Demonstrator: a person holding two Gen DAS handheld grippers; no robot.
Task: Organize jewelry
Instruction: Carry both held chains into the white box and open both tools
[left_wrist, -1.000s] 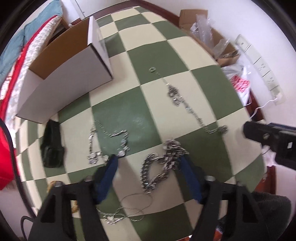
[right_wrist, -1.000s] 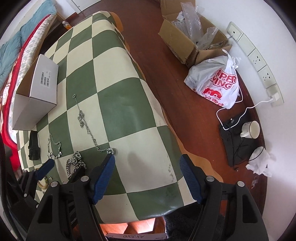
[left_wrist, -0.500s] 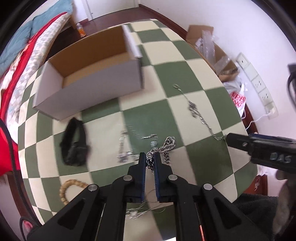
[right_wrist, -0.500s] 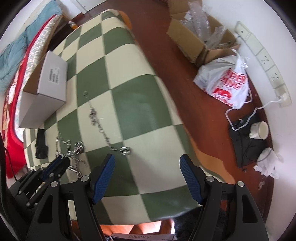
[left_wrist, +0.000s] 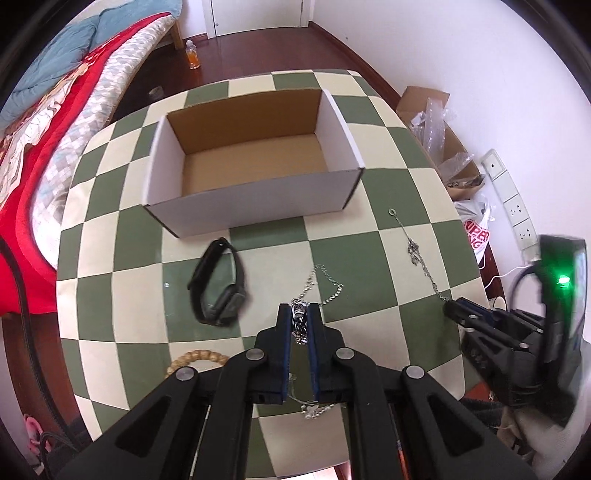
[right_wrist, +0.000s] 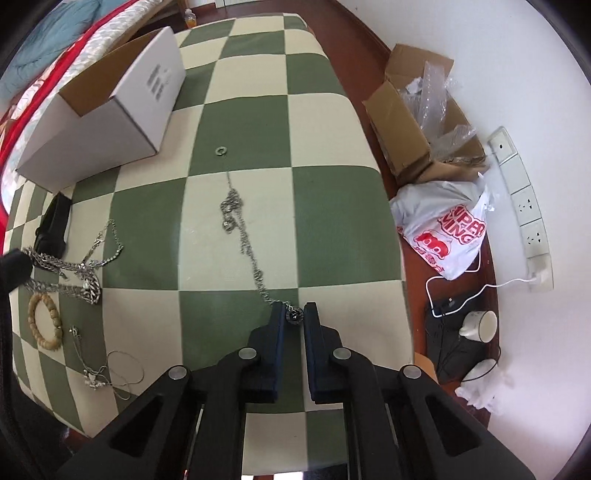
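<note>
My left gripper (left_wrist: 300, 320) clenched on a chunky chain (left_wrist: 299, 325), right gripper (right_wrist: 294, 316) closing around a pendant (right_wrist: 294, 315), checkered counter (right_wrist: 332, 221), open box (left_wrist: 251, 162), bed (left_wrist: 55, 110) beside.

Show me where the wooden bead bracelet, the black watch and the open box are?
Wooden bead bracelet (right_wrist: 45, 320): right wrist view, its left arc.
Black watch (left_wrist: 226, 307): left wrist view, its face.
Open box (left_wrist: 255, 206): left wrist view, near outer wall.

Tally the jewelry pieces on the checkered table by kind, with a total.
Silver chains: 4 (chunky chain, charm chain, long chain, fine necklace)
Wooden bead bracelet: 1
Black watch: 1
Total: 6
</note>
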